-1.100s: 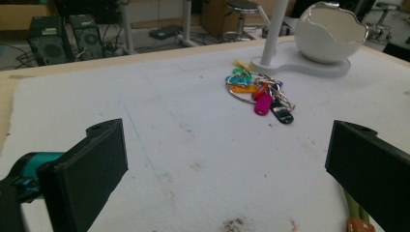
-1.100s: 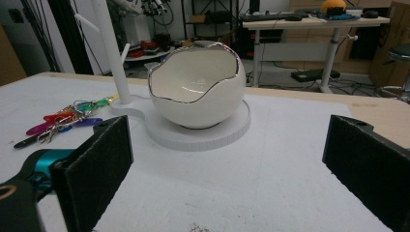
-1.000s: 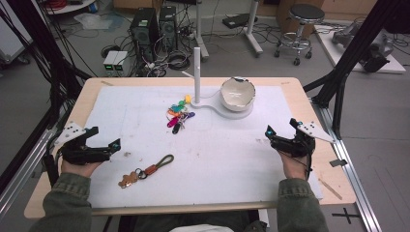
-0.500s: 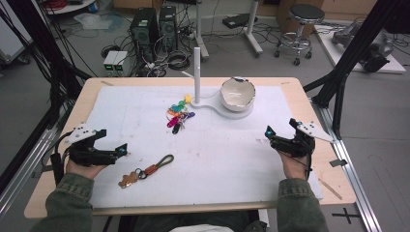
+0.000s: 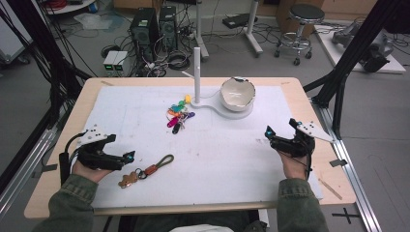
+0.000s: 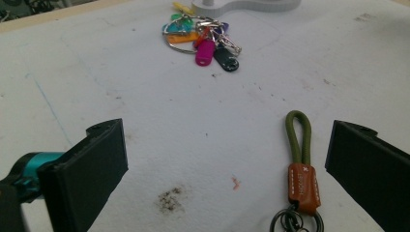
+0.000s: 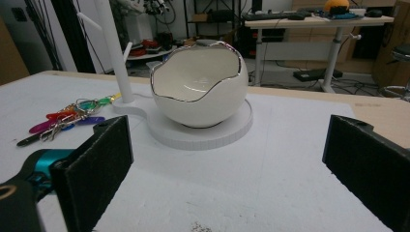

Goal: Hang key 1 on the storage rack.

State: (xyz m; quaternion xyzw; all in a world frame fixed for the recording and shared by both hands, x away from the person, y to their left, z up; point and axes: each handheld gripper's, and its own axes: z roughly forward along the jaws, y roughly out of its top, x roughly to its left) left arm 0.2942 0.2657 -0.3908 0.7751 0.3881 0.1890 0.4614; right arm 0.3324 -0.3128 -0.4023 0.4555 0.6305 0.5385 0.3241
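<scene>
The left gripper (image 5: 126, 157) sits low at the near left of the surface (image 5: 145, 84), jaws spread wide and holding nothing; in the left gripper view the olive cord keychain (image 6: 300, 159) lies between them, nearer the right-hand jaw but apart from both. From above, that keychain (image 5: 147, 170) runs on a slant just right of the gripper tips, its green loop toward the far right, a brown leather tab and dark rings in the middle, and a small tan charm (image 5: 126, 180) at the near-left end. It lies on the white mat (image 5: 217, 159) close to the near edge, with bare mat all round it — plenty of free room to its right and on its far side. The right gripper (image 5: 280, 133) rests near the right edge of the mat, also released and empty, its jaws well apart and pointed toward the egg-shaped white bowl (image 7: 198, 89). That bowl stands on a white base (image 7: 227, 130) at the far middle, with an upright white post (image 5: 197, 72) at the base's left end. A bunch of coloured key tags (image 5: 178, 116) lies just near-left of the post, well apart from both grippers. Beyond the wooden far edge the floor holds computer towers (image 5: 154, 24), tangled cables and a round stool (image 5: 308, 14); black frame struts rise at both sides.
</scene>
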